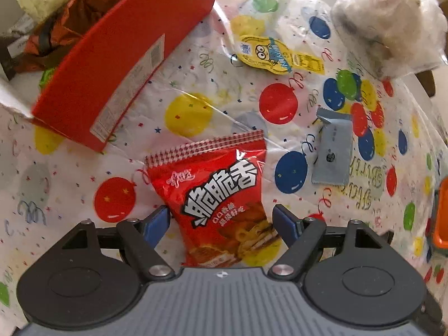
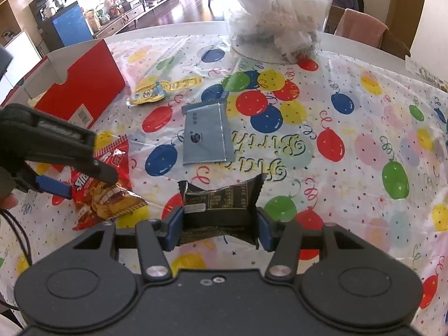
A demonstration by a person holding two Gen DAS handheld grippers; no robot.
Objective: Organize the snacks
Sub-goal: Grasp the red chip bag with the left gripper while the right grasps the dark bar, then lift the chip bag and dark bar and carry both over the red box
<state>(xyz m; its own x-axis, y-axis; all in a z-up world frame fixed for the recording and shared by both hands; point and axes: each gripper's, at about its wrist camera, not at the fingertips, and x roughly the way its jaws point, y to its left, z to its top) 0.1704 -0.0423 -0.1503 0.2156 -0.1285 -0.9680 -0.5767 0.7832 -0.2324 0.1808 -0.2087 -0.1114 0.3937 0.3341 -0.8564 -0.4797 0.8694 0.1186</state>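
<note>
A red snack bag (image 1: 221, 196) lies on the balloon-print tablecloth (image 1: 196, 84) between the open jaws of my left gripper (image 1: 221, 221); the pads are apart from it. The same bag (image 2: 103, 184) and the left gripper (image 2: 86, 179) show at the left of the right wrist view. My right gripper (image 2: 219, 221) is shut on a black snack packet (image 2: 221, 204), held above the cloth. A red box (image 1: 112, 64) with snacks inside stands at the back left, also visible in the right wrist view (image 2: 81, 89). A yellow Minion packet (image 1: 277, 54) and a grey-blue sachet (image 1: 333, 151) lie beyond.
A clear plastic bag of white items (image 2: 280, 14) stands at the far side of the table. An orange object (image 1: 442, 215) is at the right edge of the left wrist view. A chair with a pink cloth (image 2: 364, 25) is behind the table.
</note>
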